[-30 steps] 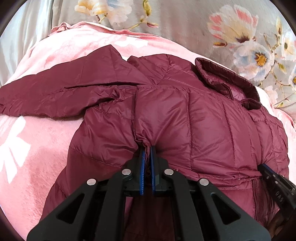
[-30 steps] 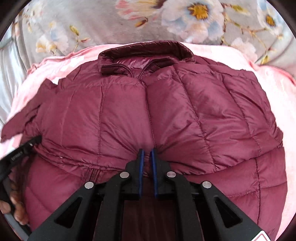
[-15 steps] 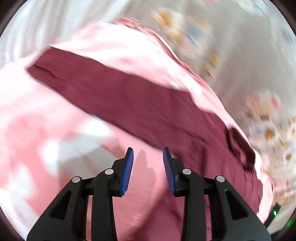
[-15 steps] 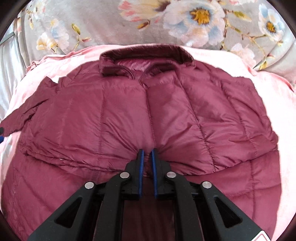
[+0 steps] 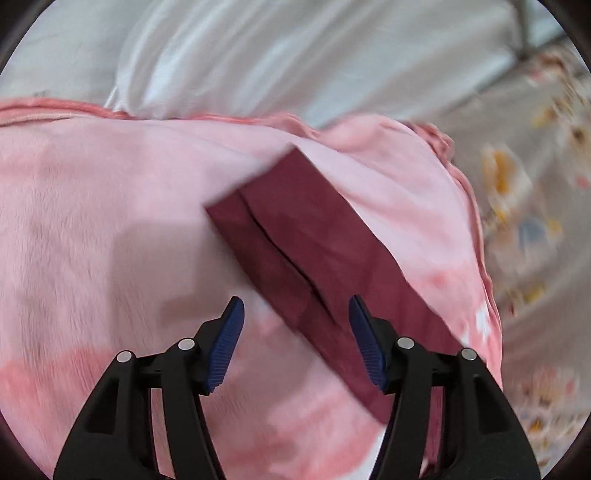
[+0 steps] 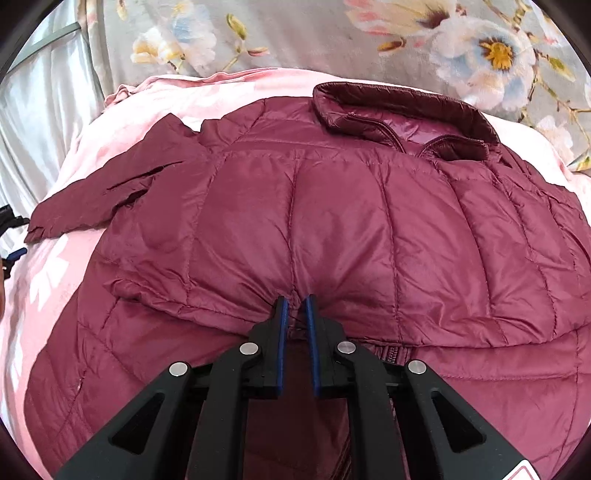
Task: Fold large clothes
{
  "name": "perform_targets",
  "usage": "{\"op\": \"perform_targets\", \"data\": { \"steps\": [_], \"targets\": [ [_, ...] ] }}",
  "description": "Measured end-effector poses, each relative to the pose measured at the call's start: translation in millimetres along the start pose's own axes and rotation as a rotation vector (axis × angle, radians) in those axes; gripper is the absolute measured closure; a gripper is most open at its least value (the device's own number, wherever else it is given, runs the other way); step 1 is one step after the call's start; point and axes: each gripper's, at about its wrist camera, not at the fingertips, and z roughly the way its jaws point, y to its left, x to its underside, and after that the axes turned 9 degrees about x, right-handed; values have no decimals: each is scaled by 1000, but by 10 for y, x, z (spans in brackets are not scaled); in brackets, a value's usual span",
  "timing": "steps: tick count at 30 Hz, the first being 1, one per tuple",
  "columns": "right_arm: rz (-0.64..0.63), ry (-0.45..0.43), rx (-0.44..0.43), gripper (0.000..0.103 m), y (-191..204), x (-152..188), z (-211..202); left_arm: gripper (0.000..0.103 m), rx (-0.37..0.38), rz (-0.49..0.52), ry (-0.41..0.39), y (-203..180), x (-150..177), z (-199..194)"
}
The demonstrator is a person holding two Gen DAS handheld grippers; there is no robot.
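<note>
A maroon quilted puffer jacket (image 6: 332, 229) lies on a pink blanket (image 6: 122, 107), collar at the far side, its lower part folded up over the body. My right gripper (image 6: 294, 308) is shut on the folded hem edge of the jacket. The jacket's left sleeve (image 6: 99, 199) stretches out to the left. In the left wrist view the sleeve (image 5: 310, 258) lies flat on the pink blanket (image 5: 92, 221). My left gripper (image 5: 295, 325) is open and empty, just above the sleeve near its cuff end.
A grey floral bedsheet (image 6: 332, 33) surrounds the blanket at the far side and also shows in the left wrist view (image 5: 535, 229). Pale silvery fabric (image 5: 277, 55) lies beyond the blanket's edge on the left side.
My left gripper let go of the jacket hem, opened, and swung left to the outstretched sleeve. My right gripper stayed shut on the hem and shifted a little left.
</note>
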Motion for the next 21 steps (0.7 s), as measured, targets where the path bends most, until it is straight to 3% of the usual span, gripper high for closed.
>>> {"op": "perform_targets", "data": {
  "steps": [3,5,6,7,8,9,13,16,18,21],
  "targets": [
    [-40,-25,52,93,83,16,-7,49,59,-91,34,133,-104,172],
    [-47,-30,64,93,109,46,-28,59,95,-151,59,173,-118,292],
    [-44,-31,61,93,105,47,-29,69,109,-174,68,180,-127,341],
    [-37,-30,53,93,94,52,-31,87,115,-180,75,167,-136,369],
    [-27,-29,42,93,72,54,-30,97,133,-175,92,117,-151,405],
    [-18,-29,32,93,54,58,-31,99,138,-165,92,65,-167,404],
    [8,-28,3,93,6,60,-22,102,224,-38,43,-490,-246,163],
    [13,-29,-2,93,2,56,-22,102,359,123,34,-1322,-176,-206],
    [24,-29,-15,93,-19,51,-23,102,440,230,35,-1860,-36,-457],
    [66,-34,-36,93,-101,64,-88,102,602,437,72,-2880,458,-876]
  ]
}}
